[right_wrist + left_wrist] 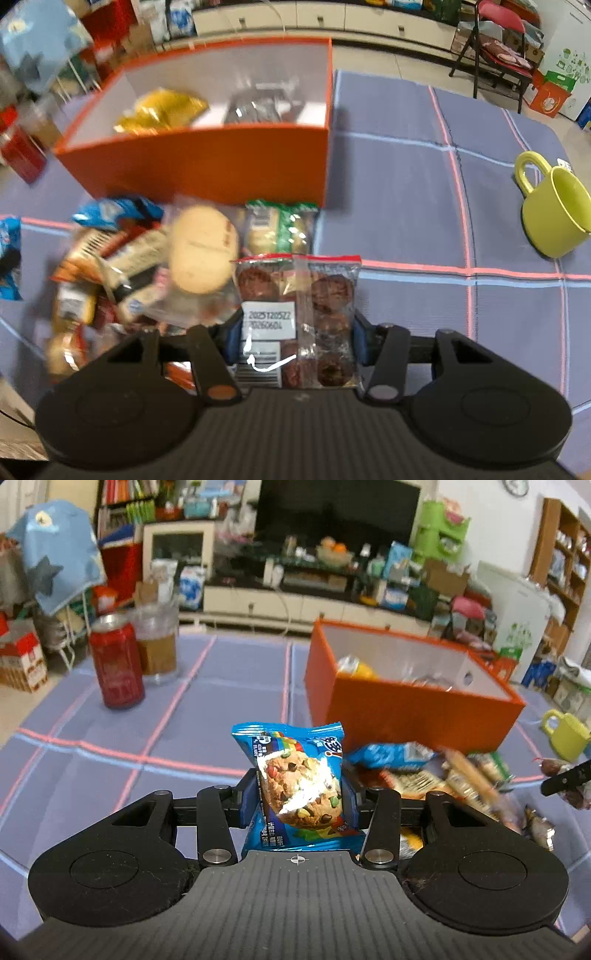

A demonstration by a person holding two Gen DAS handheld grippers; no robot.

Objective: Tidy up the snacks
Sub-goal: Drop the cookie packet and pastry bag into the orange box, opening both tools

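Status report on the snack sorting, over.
Left gripper shut on cookie packet. Right gripper clamping clear cookie bag. Orange box ahead, unobstructed.

My left gripper point(299, 794) pinches a blue cookie packet point(298, 786) between its fingers point(248, 805). Ahead on the surface point(221, 701) I see an orange box point(406, 705), a red can point(116, 664) and a snack pile point(443, 779).

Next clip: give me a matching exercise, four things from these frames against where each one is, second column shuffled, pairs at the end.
1. blue chocolate-chip cookie packet
2. clear bag of dark brown cookies
3. yellow crinkled snack bag
4. lime-green enamel mug

A. inside the orange cardboard box
B. between the left gripper pads
C. standing on the purple checked cloth
D. between the right gripper pads

Pairs: 1-B, 2-D, 3-A, 4-C
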